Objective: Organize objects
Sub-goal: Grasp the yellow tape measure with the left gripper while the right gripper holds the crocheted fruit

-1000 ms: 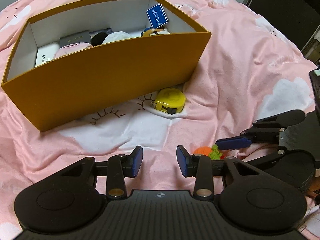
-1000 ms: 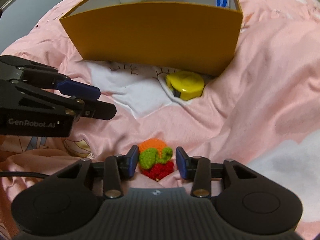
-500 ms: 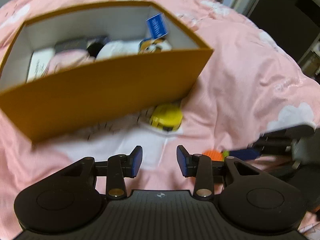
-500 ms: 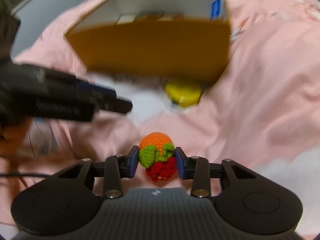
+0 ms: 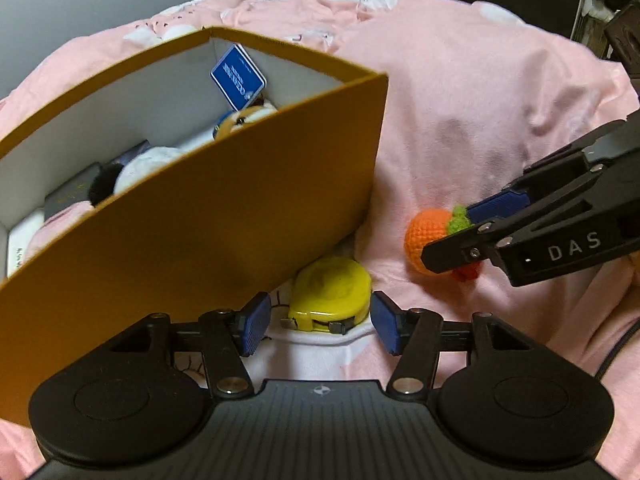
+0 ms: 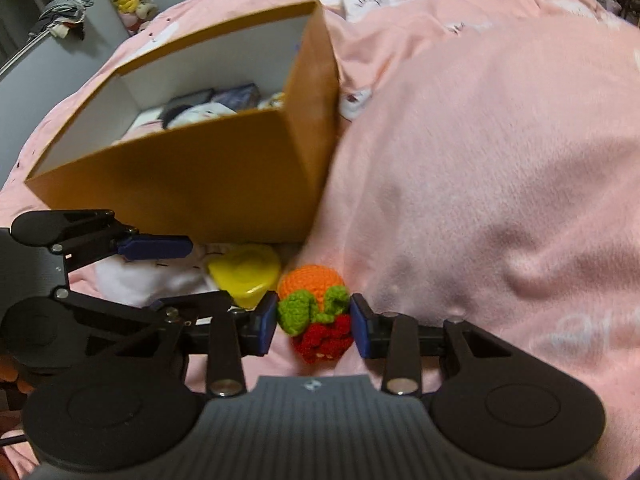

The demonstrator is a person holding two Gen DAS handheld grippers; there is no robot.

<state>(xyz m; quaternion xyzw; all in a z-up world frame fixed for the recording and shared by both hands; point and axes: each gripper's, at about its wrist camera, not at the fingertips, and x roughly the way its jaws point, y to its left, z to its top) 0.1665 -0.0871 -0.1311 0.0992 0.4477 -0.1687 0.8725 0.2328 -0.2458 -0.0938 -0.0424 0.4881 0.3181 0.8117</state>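
Tongs on the right side, the right gripper (image 6: pixel 314 326), are pinched onto a little crochet toy (image 6: pixel 316 312) with an orange ball on top, green leaves in the middle and a red bit underneath. Blue pads press it from both sides. It looks held just above the pink blanket (image 6: pixel 480 160), though I can't tell for sure whether it's touching the fabric. From the left camera you can see the same toy (image 5: pixel 426 240) poking out of the right gripper (image 5: pixel 460 232), off to the right of the box.

Left gripper (image 5: pixel 316 322) is spread wide with nothing in it. Its pads sit on either side of a yellow tape measure (image 5: pixel 330 294), not touching it as far as I can see. The tape measure lies on a white patch of the blanket, right up against the front wall of the box (image 5: pixel 192 216), near its right corner. In the right camera the tape measure (image 6: pixel 244 274) is just left of the toy, with the left gripper (image 6: pixel 192 276) reaching in around it.

The box is orange-brown cardboard with white inside, sitting on the blanket. Stuff already in there: a blue card (image 5: pixel 238 80) leaning on the back wall, a white plush thing (image 5: pixel 148 164) with a black bit, and a dark flat case (image 5: pixel 70 196) further left.
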